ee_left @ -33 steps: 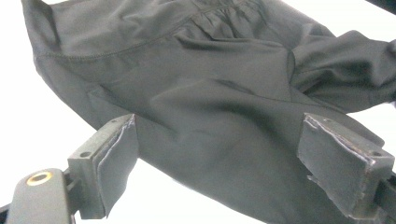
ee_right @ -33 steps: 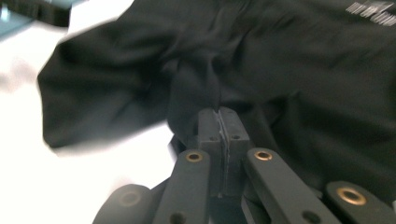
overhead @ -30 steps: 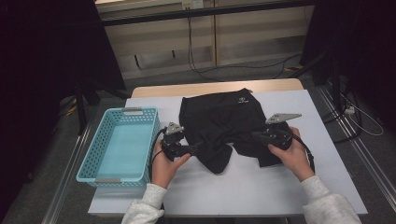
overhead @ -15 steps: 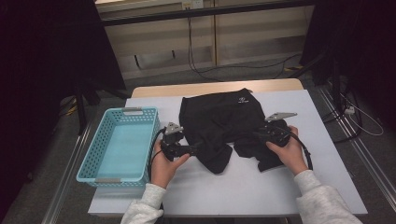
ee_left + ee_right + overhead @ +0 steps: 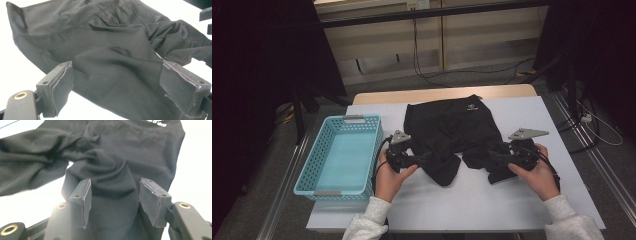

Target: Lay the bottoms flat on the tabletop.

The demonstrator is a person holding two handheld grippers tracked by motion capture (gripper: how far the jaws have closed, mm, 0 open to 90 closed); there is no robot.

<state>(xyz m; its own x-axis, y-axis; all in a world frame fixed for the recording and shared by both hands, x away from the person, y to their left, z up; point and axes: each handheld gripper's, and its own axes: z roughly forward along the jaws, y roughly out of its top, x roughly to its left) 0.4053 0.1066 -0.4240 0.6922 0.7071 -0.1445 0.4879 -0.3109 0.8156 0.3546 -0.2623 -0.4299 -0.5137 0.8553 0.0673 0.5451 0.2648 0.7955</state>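
- Since the earlier frames, the right tool [image 5: 492, 159] has let go: its jaws, clamped a second ago, have just been opening, and in the right gripper view they stand apart with black cloth lying between them, pads not pressing on it. The right hand [image 5: 539, 172] has also shifted a little along the garment's near edge.
- The left tool [image 5: 424, 160] has kept its place; in the left gripper view its two jaws stand wide, cloth spread between them without either pad bearing on it.
- One black garment [image 5: 449, 127] lies on the tabletop [image 5: 512, 210], its top edge with a small white logo toward the far side, and two loose ends bunched at its near edge.
- Two tools in all, one at each near end of the garment: the left at the left end, the right at the right end, both pointing inward at the cloth.
- Two hands hold them, each in a pale sleeve, coming from the near side of the garment; the left hand [image 5: 389, 175] sits just left of the near fold.
- One light blue basket [image 5: 362, 125] stands left of the garment, apart from it, beyond the left tool.
- One grey three-cornered plate sits atop each tool, two altogether.
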